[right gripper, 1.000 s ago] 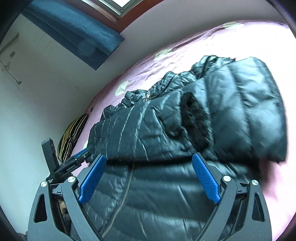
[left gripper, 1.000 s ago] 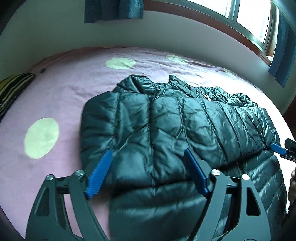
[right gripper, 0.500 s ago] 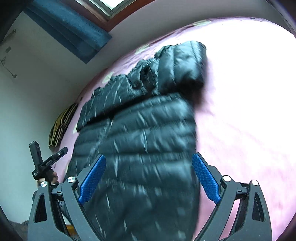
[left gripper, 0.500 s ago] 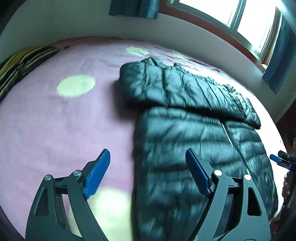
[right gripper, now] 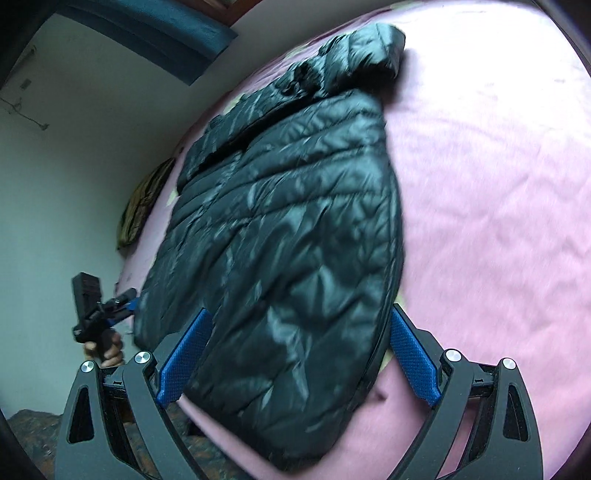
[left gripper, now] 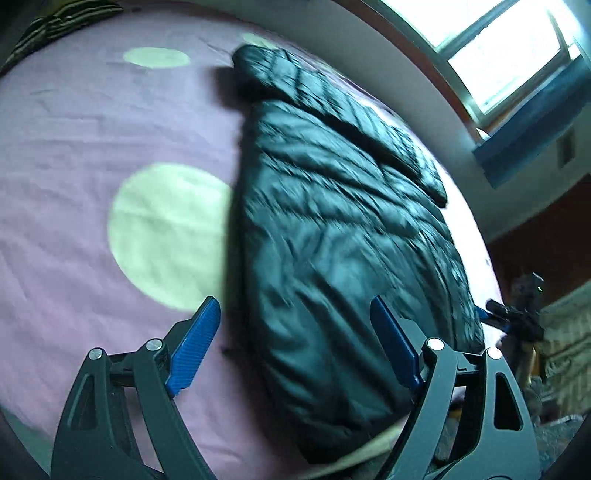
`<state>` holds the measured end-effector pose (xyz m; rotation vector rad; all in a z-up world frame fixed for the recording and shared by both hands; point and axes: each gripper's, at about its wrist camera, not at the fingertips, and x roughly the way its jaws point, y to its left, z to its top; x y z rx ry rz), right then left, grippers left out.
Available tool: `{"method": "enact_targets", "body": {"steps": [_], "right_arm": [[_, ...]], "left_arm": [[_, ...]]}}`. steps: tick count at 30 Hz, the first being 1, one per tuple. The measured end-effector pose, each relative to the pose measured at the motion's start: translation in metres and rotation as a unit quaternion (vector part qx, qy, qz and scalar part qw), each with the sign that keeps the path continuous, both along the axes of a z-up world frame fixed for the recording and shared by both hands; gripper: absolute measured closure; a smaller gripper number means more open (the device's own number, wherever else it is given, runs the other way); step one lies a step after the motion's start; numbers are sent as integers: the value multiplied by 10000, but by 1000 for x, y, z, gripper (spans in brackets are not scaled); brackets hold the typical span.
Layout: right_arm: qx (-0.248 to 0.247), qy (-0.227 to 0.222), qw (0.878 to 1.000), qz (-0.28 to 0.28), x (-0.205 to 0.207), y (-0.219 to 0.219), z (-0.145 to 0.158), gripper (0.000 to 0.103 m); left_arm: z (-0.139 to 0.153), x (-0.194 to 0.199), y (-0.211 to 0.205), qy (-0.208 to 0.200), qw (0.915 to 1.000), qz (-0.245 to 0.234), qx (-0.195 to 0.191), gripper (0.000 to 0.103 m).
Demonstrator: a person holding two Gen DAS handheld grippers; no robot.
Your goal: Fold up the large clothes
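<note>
A dark quilted puffer jacket (left gripper: 332, 229) lies flat on the pink bed sheet (left gripper: 74, 147), a sleeve folded across its upper part, its hem by the near bed edge. My left gripper (left gripper: 293, 314) hovers open above the hem's left corner, nothing between its blue pads (left gripper: 195, 343). In the right wrist view the jacket (right gripper: 295, 221) fills the middle. My right gripper (right gripper: 300, 321) hangs open over the hem, its pads (right gripper: 413, 358) clear of the fabric. Each gripper shows in the other's view: the right gripper (left gripper: 513, 321), and the left gripper (right gripper: 110, 310) held by a hand (right gripper: 105, 349).
The sheet carries pale green dots (left gripper: 166, 229). A striped pillow (left gripper: 55, 22) lies at the far end of the bed, by the wall. A window (left gripper: 498, 55) with blue curtains (left gripper: 535, 122) is behind the bed. Dark patterned floor (right gripper: 207, 454) shows below the bed edge.
Both grippers have drawn back from the jacket's upper part toward its hem at the near bed edge, staying open. The left view has rolled. The folded sleeve lies where it was left.
</note>
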<state>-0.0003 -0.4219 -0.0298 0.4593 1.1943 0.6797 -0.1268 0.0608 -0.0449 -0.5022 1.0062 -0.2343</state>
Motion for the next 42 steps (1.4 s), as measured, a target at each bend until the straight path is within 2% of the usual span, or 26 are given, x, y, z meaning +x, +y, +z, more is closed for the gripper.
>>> {"method": "enact_targets", "body": {"steps": [4, 7, 8, 11, 12, 13, 14, 15, 17, 19, 21, 24, 27, 32, 37, 42], "right_arm": [[219, 100, 9996, 149, -14, -1, -1, 10], [408, 182, 9987, 232, -22, -1, -1, 10], [456, 200, 9985, 245, -24, 0, -2, 10], [488, 142, 9985, 220, -25, 3, -1, 11], [476, 134, 9986, 207, -23, 5, 0, 20], [432, 133, 9988, 198, -23, 7, -1, 39], [391, 157, 9989, 191, -20, 10, -1, 51], [316, 211, 9992, 143, -19, 10, -3, 68], [327, 329, 9989, 93, -13, 12, -9, 79], [423, 381, 9984, 47, -12, 9, -13, 84], [603, 409, 9973, 36, -11, 8, -12, 86], [1271, 485, 9907, -36, -5, 0, -6, 88], [1966, 466, 9794, -65, 8, -5, 6, 89], [2748, 383, 9607, -109, 47, -1, 26, 91], [3213, 222, 9462, -324, 118, 10, 47, 91], [3265, 383, 9426, -579, 193, 27, 43, 91]], "left_arm": [[0, -9, -12, -86, 9996, -181, 214, 20], [1, -10, -16, -114, 9994, -223, 228, 22], [0, -10, -18, -118, 9994, -243, 225, 29], [-1, -12, -25, -113, 9987, -292, 402, 37], [-1, -13, -28, -118, 9981, -323, 516, 43], [-1, -14, -30, -122, 9974, -331, 622, 47], [0, -15, -30, -128, 9972, -336, 663, 54], [0, -15, -29, -139, 9969, -339, 696, 62], [0, -17, -27, -123, 9972, -324, 667, 70], [1, -18, -25, -104, 9980, -345, 524, 79], [4, -19, -23, -142, 9982, -334, 467, 85], [12, -17, -19, -209, 9991, -319, 171, 89], [26, -11, -13, -349, 9987, -261, -256, 90], [57, 19, -2, -680, 9949, -137, -731, 90], [93, 77, 9, -1051, 9902, 64, -921, 90], [93, 160, 13, -862, 9911, 271, -976, 90]]}}
